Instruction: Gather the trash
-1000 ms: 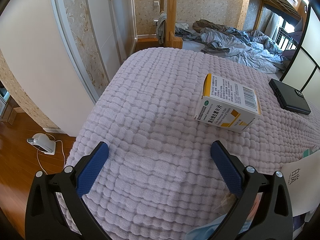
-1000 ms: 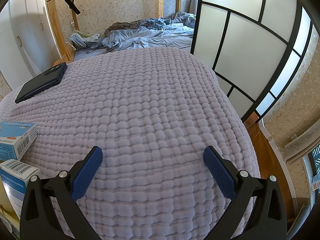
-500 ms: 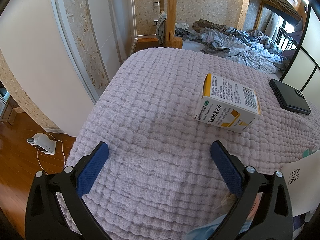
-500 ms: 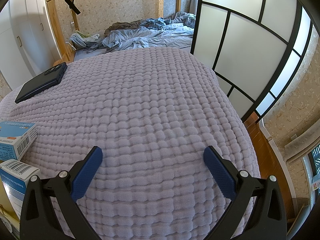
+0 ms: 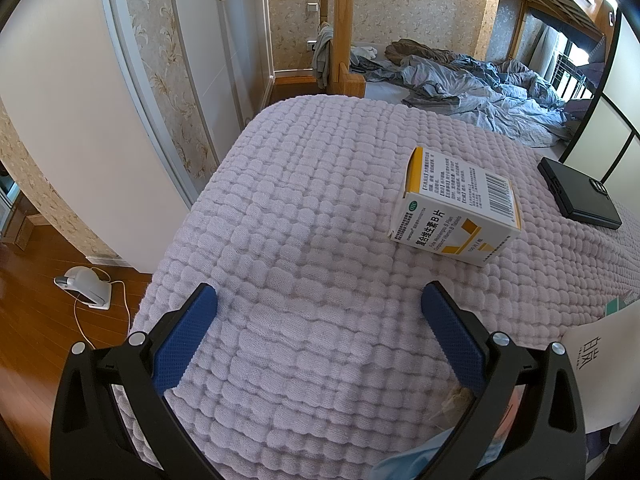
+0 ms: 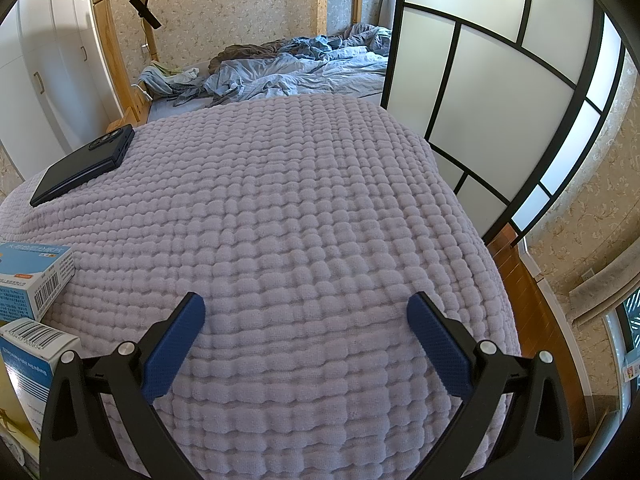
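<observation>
A white and yellow medicine box (image 5: 456,208) lies on the lilac quilted blanket (image 5: 304,216), ahead and to the right of my left gripper (image 5: 318,296), which is open and empty. In the right wrist view a blue and white box (image 6: 34,276) sits at the left edge, with a second blue box (image 6: 28,356) nearer, beside the left finger. My right gripper (image 6: 306,306) is open and empty over bare blanket (image 6: 304,216). A white paper bag (image 5: 604,364) shows at the lower right of the left wrist view, with something blue (image 5: 416,460) beneath.
A dark phone (image 5: 576,192) lies on the blanket, also in the right wrist view (image 6: 84,164). Rumpled blue bedding (image 6: 304,64) lies beyond. A frosted screen (image 6: 480,92) stands at the right. A wood floor with a white device (image 5: 86,286) is at the left.
</observation>
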